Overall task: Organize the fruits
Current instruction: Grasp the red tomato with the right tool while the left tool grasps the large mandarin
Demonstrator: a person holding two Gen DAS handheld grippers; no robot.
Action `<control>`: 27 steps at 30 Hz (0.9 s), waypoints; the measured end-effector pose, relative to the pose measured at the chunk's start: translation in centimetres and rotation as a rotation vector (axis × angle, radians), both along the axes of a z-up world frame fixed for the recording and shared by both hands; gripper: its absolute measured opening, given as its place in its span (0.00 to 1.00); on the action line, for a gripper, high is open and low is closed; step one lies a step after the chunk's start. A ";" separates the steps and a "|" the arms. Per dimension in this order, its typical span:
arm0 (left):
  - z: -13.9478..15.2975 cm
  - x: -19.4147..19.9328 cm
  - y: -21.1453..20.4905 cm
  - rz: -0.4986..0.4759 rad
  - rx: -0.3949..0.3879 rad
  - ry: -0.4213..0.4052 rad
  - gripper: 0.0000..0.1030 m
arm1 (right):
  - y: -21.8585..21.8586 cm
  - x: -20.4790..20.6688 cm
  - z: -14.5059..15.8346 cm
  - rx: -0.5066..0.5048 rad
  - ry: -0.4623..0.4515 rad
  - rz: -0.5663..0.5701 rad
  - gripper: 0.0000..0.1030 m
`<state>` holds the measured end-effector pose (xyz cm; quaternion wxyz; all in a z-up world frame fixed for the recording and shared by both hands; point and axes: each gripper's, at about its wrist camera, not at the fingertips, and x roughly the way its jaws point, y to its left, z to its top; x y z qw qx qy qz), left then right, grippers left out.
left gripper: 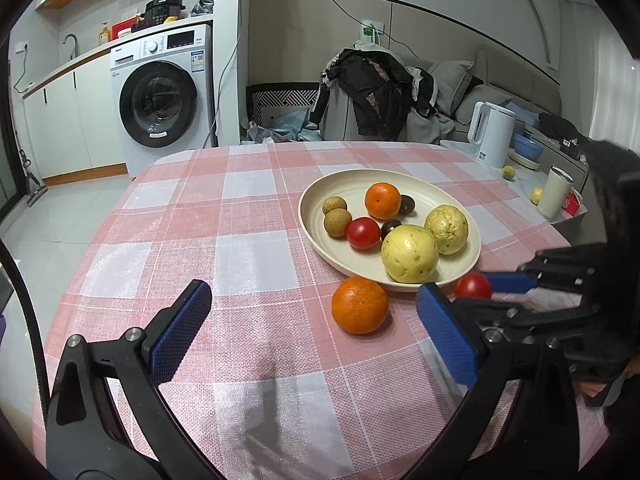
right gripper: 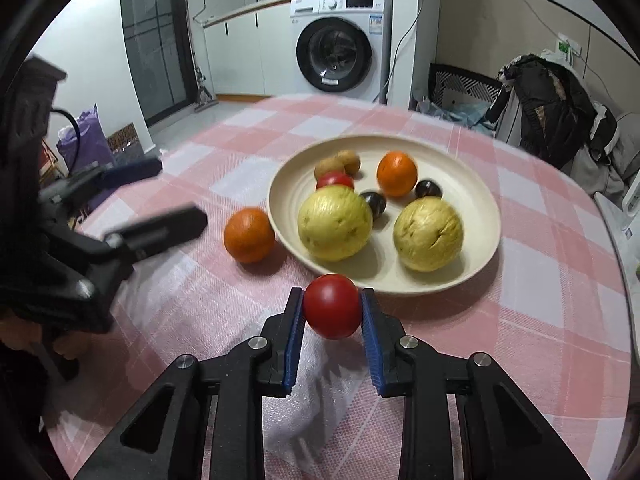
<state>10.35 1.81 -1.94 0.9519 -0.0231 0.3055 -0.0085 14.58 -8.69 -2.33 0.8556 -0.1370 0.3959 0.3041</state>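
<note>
Even, cool indoor light fills the room from overhead, bright enough to show colours plainly. Soft shadows pool under the fruit on the pink-and-white checked tablecloth (left gripper: 248, 216), and the round cream plate (right gripper: 476, 184) shows no harsh glare. Both views bend strongly at the rims, with black corners. The right-wrist view is smeared: the far table edge and the left black tongs (right gripper: 152, 196) look blurred.

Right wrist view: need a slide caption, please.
Right gripper clamps a tomato near the fruit plate.
</note>
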 end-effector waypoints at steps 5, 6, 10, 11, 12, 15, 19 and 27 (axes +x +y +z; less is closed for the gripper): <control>-0.6 0.6 -0.4 -0.026 0.011 0.053 0.99 | -0.9 0.2 1.3 0.035 -0.025 -0.019 0.28; -0.7 0.6 -0.6 -0.029 0.014 0.058 0.99 | -1.1 0.2 1.5 0.038 -0.028 -0.021 0.28; -1.0 1.1 -0.9 -0.037 0.021 0.080 0.99 | -1.9 0.6 2.2 0.071 -0.044 -0.041 0.28; -1.0 1.2 -1.0 -0.037 0.024 0.085 0.99 | -2.1 0.7 2.3 0.074 -0.045 -0.045 0.28; -1.1 1.4 -1.1 -0.038 0.028 0.093 0.99 | -2.3 0.8 2.5 0.079 -0.048 -0.052 0.28; -1.6 2.3 -1.4 -0.046 0.039 0.134 0.99 | -2.9 1.0 2.7 0.089 -0.052 -0.065 0.28; -2.6 3.6 -1.6 -0.056 0.039 0.206 0.99 | -3.8 1.2 3.3 0.108 -0.057 -0.080 0.28; -3.7 5.5 -1.8 -0.058 0.040 0.263 0.85 | -5.1 1.7 3.7 0.133 -0.056 -0.104 0.28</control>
